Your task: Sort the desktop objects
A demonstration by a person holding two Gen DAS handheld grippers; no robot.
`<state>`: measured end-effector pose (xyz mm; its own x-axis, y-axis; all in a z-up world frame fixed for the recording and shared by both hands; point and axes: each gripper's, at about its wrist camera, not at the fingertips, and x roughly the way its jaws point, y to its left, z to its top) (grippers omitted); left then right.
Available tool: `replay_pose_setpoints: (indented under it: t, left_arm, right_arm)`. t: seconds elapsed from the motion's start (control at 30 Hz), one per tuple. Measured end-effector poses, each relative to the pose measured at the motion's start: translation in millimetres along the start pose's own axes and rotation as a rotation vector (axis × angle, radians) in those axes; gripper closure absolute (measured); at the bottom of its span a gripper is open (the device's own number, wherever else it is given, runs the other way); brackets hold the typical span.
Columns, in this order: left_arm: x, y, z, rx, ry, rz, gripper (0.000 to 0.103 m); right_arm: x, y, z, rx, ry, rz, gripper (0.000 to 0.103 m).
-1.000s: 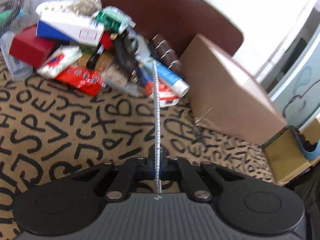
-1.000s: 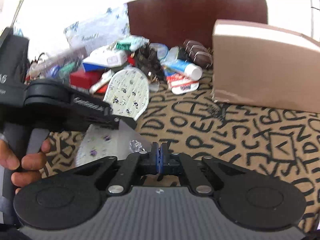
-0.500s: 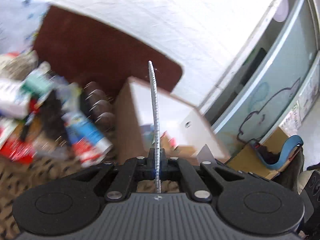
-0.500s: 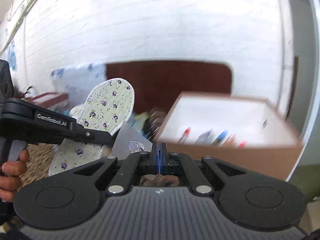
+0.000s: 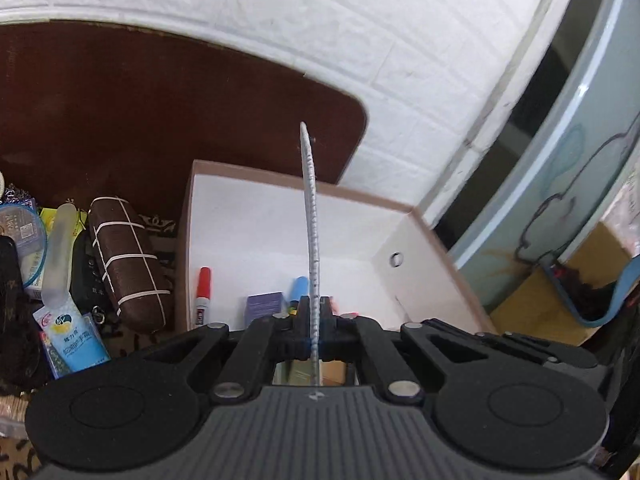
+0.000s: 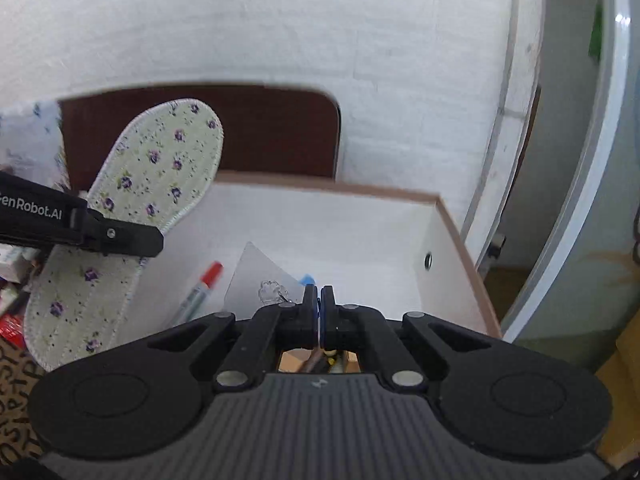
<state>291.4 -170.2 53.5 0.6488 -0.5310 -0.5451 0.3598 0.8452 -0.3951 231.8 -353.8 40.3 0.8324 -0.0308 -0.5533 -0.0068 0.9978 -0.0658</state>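
Note:
My left gripper (image 5: 315, 312) is shut on a floral insole, seen edge-on (image 5: 310, 216) in its own view and flat-on (image 6: 160, 172) in the right wrist view, held over the near left edge of the open white box (image 5: 416, 236). My right gripper (image 6: 318, 308) is shut on a thin clear plastic bag (image 6: 264, 280) and holds it above the box (image 6: 452, 240). In the box lie a red-capped glue tube (image 5: 203, 292), a purple packet (image 5: 264, 306) and a blue-capped item (image 5: 299, 286).
A heap of items lies left of the box: a brown checked case (image 5: 128, 264), a blue-labelled tube (image 5: 72, 336), a clear tube (image 5: 56, 256). A dark red chair back (image 5: 160, 100) stands behind. A cardboard box (image 5: 560, 312) sits at the right, by a pale blue cabinet (image 5: 580, 140).
Both grippers have risen from the patterned tablecloth and swung right, carrying the insole and the plastic bag over the open box. The box's inside has come into view.

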Motion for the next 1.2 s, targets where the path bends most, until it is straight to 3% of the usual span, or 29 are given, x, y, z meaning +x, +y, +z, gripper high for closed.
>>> replay_pose_setpoints:
  t: [0.23, 0.43, 0.47, 0.5, 0.53, 0.6, 0.63, 0.67, 0.77, 0.83, 0.87, 1.03, 1.2]
  left_arm:
    - [37.7, 4.2, 2.5, 0.085, 0.099, 0.044, 0.103]
    - [51.6, 9.7, 3.6, 0.111, 0.075, 0.083, 0.099]
    - [50.0, 10.5, 4.2, 0.102, 0.069, 0.077, 0.077]
    - [48.5, 12.1, 5.0, 0.09, 0.07, 0.048, 0.061]
    - [46.7, 12.4, 5.7, 0.088, 0.075, -0.006, 0.053]
    - [41.7, 5.4, 5.9, 0.111, 0.078, -0.062, 0.026]
    - [37.9, 0.0, 4.5, 0.133, 0.069, -0.055, 0.018]
    - [34.3, -6.5, 2.2, 0.155, 0.054, -0.022, 0.002]
    - [22.8, -15.5, -5.3, 0.221, -0.004, 0.036, 0.0]
    - [17.8, -16.6, -8.8, 0.236, -0.008, 0.029, 0.0]
    - [19.3, -19.2, -9.2, 0.236, -0.011, 0.029, 0.0]
    - [10.4, -24.6, -15.9, 0.242, -0.049, 0.09, 0.0]
    - [-16.4, -35.1, -25.3, 0.287, -0.119, 0.124, 0.0]
  right_arm:
    - [60.2, 1.7, 7.8, -0.093, 0.196, -0.032, 0.103]
    - [79.8, 2.8, 11.9, -0.116, 0.253, -0.047, 0.101]
    - [81.1, 2.8, 12.4, -0.111, 0.261, -0.044, 0.097]
    - [80.0, 1.5, 12.2, -0.108, 0.268, -0.04, 0.082]
    - [78.8, 0.8, 11.9, -0.104, 0.264, -0.037, 0.067]
    - [74.0, 0.0, 11.1, -0.105, 0.257, -0.023, 0.059]
    - [71.2, 0.7, 10.0, -0.109, 0.254, -0.023, 0.057]
    - [68.3, 1.9, 8.9, -0.116, 0.249, -0.024, 0.054]
    - [55.3, 3.4, 5.9, -0.12, 0.219, -0.014, 0.04]
    - [45.3, 3.2, 4.1, -0.105, 0.191, -0.007, 0.013]
    - [40.7, 3.2, 3.5, -0.098, 0.177, -0.005, 0.009]
    - [14.7, 6.0, -0.6, -0.068, 0.115, 0.031, 0.008]
    - [-14.8, 11.1, -5.6, -0.065, 0.051, 0.009, 0.006]
